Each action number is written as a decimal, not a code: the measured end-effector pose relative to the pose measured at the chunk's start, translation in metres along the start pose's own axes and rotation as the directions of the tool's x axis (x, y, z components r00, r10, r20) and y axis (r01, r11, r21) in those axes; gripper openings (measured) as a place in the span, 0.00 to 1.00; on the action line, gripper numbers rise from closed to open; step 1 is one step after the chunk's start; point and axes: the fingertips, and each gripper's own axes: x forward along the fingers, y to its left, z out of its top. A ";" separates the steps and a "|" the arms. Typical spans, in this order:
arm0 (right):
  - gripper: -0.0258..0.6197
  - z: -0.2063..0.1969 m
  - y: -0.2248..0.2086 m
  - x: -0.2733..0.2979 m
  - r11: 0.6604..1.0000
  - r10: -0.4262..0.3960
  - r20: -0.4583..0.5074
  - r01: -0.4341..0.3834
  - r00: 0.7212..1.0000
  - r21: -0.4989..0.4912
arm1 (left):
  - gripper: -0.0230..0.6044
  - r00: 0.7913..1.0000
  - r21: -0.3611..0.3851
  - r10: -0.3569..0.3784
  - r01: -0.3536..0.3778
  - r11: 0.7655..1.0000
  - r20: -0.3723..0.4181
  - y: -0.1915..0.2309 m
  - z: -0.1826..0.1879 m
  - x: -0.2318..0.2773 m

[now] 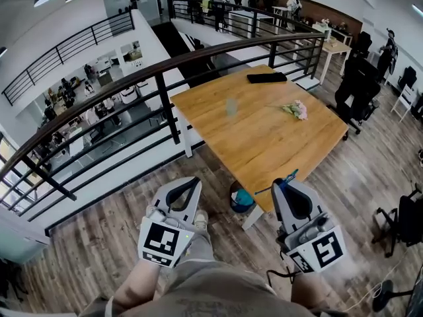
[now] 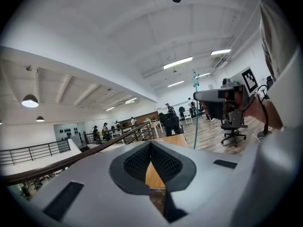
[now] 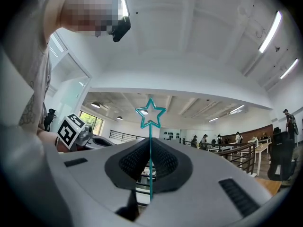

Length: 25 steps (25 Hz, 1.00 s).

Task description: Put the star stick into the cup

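Between the right gripper (image 3: 150, 143) pads (image 3: 133, 163): star stick (image 3: 150, 167), pinched by its shaft, jaws fully closed on it. Stick is teal and stands upright out of the jaw tips, hollow star on top, above the gripper. Left gripper (image 2: 150, 145): jaws closed tip to tip, nothing in them. Only a narrow wedge gap shows behind the tips, with tabletop visible through it. Head view has both grippers low and near the person, side by side and well apart, both over wood floor short of the table (image 1: 264, 147). Right gripper tip sits just off the table's near corner. Blue bin (image 1: 242, 199) is under that corner, between the two grippers. Cup (image 1: 230, 106) is clear and upright, on the far-left part of the table, well apart from the stick. Pink flowers (image 1: 295, 109) lie to the right of the cup, not touching it. Black flat item (image 1: 267, 78) rests at the table's far edge. Dark railing (image 1: 168, 107) runs along the table's left and far sides, with an open lower level beyond it.
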 end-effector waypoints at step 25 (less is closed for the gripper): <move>0.09 -0.094 -0.151 0.287 0.992 -0.110 -0.162 0.119 0.981 0.047 | 0.06 0.985 -0.049 -0.153 0.149 0.988 -0.084 0.225 -0.060 0.236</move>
